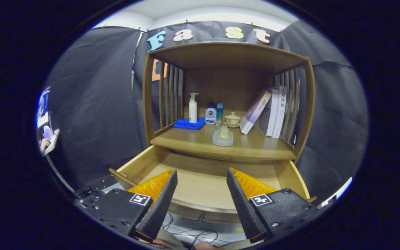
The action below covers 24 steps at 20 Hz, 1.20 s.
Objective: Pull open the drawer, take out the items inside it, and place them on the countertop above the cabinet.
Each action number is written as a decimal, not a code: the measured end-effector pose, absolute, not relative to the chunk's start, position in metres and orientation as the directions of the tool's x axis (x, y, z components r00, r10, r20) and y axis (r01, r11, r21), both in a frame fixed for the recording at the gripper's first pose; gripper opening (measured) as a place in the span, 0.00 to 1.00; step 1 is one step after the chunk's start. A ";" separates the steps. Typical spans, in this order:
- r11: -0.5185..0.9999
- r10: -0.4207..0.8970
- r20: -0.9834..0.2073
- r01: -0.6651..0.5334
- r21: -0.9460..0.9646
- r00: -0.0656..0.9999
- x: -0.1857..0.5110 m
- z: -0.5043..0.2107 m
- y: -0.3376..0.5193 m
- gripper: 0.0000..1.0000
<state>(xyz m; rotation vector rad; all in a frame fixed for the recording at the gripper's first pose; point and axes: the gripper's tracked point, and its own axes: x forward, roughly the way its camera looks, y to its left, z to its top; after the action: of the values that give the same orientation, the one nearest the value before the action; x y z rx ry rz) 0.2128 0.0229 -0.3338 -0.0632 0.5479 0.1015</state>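
Observation:
The wooden drawer (144,163) stands pulled out below the countertop (255,147) of the cabinet, and the part of its floor that I see is bare wood. My gripper (201,173) hovers over the drawer's front part, open, with nothing between its fingers. A pale cone-shaped item on a translucent round base (223,136) rests on the countertop near its front edge, beyond the fingers.
Further back on the countertop are a white pump bottle (193,107) on a folded blue cloth (189,123), two small bottles (211,115), a lidded cup (232,119) and leaning books (273,111). Slatted sides and a top shelf (227,55) enclose that space. Cables lie on the floor below the drawer.

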 end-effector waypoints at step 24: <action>0.998 -0.041 -0.504 0.007 -0.069 0.863 0.156 -0.454 0.020 0.91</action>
<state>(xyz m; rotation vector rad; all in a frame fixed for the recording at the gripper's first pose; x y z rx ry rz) 0.1556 0.0204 -0.4536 -0.0660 0.5300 -0.0255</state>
